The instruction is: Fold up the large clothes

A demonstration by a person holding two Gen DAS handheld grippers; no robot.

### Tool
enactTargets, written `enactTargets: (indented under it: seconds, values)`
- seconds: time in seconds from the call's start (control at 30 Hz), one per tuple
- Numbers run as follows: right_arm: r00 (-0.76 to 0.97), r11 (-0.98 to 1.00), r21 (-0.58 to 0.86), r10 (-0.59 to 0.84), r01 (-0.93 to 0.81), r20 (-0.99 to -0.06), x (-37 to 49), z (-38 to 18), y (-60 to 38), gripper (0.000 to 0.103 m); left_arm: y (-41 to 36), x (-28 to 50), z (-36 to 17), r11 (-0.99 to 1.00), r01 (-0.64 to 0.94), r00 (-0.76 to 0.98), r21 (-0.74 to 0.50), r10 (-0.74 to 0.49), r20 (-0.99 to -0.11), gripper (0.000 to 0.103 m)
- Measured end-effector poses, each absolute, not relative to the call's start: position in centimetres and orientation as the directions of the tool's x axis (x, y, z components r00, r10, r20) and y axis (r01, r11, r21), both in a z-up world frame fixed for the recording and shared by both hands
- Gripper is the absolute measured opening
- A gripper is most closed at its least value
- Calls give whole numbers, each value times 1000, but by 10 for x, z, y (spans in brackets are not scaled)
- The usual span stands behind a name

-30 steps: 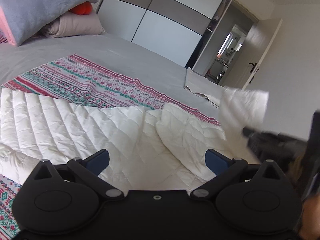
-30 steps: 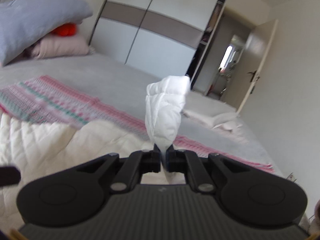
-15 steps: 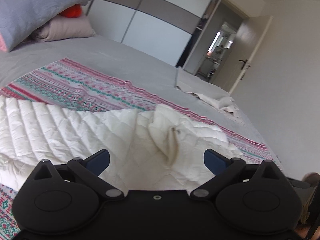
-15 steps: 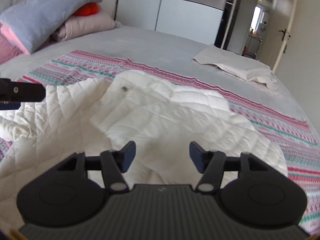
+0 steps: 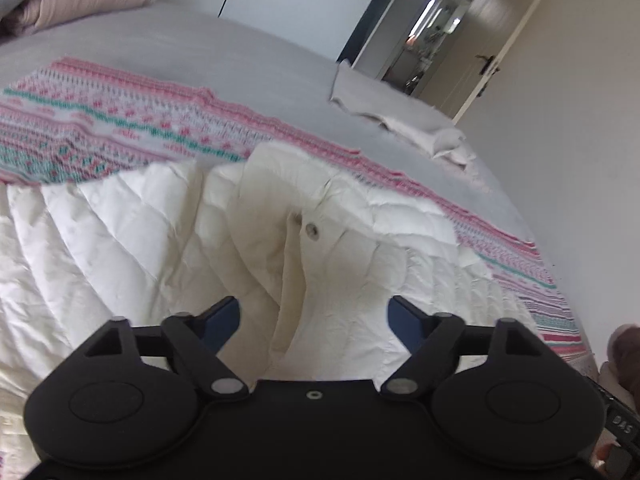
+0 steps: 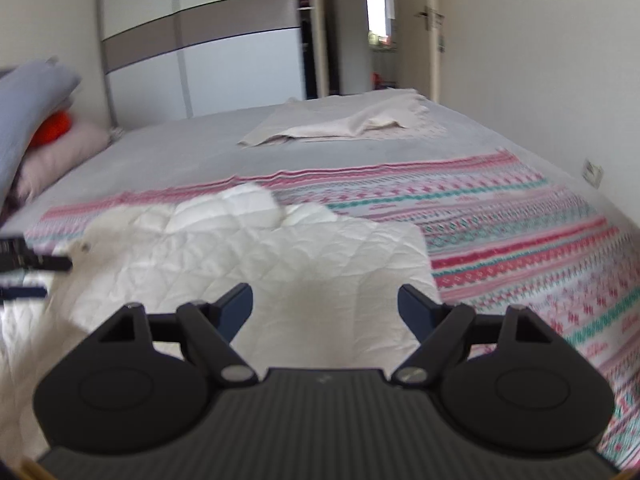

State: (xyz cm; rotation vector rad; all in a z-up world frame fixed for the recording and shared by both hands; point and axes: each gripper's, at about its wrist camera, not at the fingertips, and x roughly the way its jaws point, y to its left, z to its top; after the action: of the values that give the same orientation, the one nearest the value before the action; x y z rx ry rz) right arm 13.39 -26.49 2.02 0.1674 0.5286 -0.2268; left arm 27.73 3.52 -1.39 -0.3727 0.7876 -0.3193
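A white quilted jacket [image 5: 160, 232] lies spread on a patterned pink and teal blanket [image 5: 100, 128] on the bed. A sleeve is folded over its body, with a snap button [image 5: 311, 231] showing near the fold. My left gripper [image 5: 314, 318] is open and empty just above the jacket. My right gripper [image 6: 325, 306] is open and empty above the jacket's right part [image 6: 300, 256]. The left gripper's tip [image 6: 36, 264] shows at the left edge of the right wrist view.
The patterned blanket [image 6: 520, 240] lies on a grey bed sheet [image 6: 192, 156]. A beige cloth [image 6: 344, 120] lies at the bed's far end. Pillows [image 6: 36, 120] are stacked at the left. A wardrobe and an open door stand behind. The wall runs close along the right.
The right gripper let go of the white sleeve, which now lies folded on the jacket, opened and swung right. The left gripper moved closer over the fold.
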Motion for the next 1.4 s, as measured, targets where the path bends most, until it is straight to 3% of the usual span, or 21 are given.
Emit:
enactTargets:
  seconds: [0.17, 0.23, 0.37, 0.43, 0.57, 0.63, 0.73, 0.83, 1.0, 1.07, 1.17, 1.3, 1.4]
  values:
    - [806, 951, 85, -201, 296, -557, 141, 3, -272, 79, 23, 278, -18, 893, 111, 662, -437, -394, -637, 21]
    - [795, 951, 74, -208, 302, -570, 145, -3, -271, 79, 14, 271, -8, 908, 150, 697, -392, -378, -609, 8]
    - [777, 942, 79, -220, 327, -590, 151, -12, -275, 79, 8, 244, 21, 885, 269, 788, -380, -429, -442, 6]
    - [776, 939, 75, -231, 336, -587, 151, -14, -275, 79, 13, 236, 22, 898, 235, 830, -372, -384, -404, 6]
    - [786, 936, 46, -266, 349, -558, 148, -16, -275, 76, 21, 245, -10, 957, 73, 832, -279, -213, -513, 6]
    - [791, 938, 23, -279, 346, -545, 149, -17, -274, 58, 21, 249, -29, 971, 52, 805, -234, -180, -565, 6]
    - [783, 948, -18, -273, 318, -559, 155, -26, -272, 42, 18, 253, -53, 985, 40, 777, -167, -136, -614, 7]
    - [748, 955, -53, -261, 291, -610, 165, -46, -274, 41, 10, 254, -59, 993, 52, 777, -105, -106, -621, 8]
    - [745, 955, -90, -276, 281, -607, 164, -42, -267, 41, 22, 239, -40, 990, 62, 788, -124, -125, -603, 16]
    - [746, 959, -55, -253, 279, -616, 159, -31, -267, 43, 35, 227, -25, 989, 48, 799, -142, -123, -589, 46]
    - [771, 969, 13, -189, 248, -609, 146, -9, -260, 61, 59, 206, -4, 988, -40, 826, -147, -50, -562, 83]
    - [796, 981, 43, -129, 191, -592, 131, 14, -241, 86, 95, 187, 11, 980, -138, 828, -142, 35, -560, 96]
    - [810, 989, 21, -106, 145, -577, 121, 21, -223, 93, 123, 174, 12, 969, -203, 843, -139, 100, -528, 103]
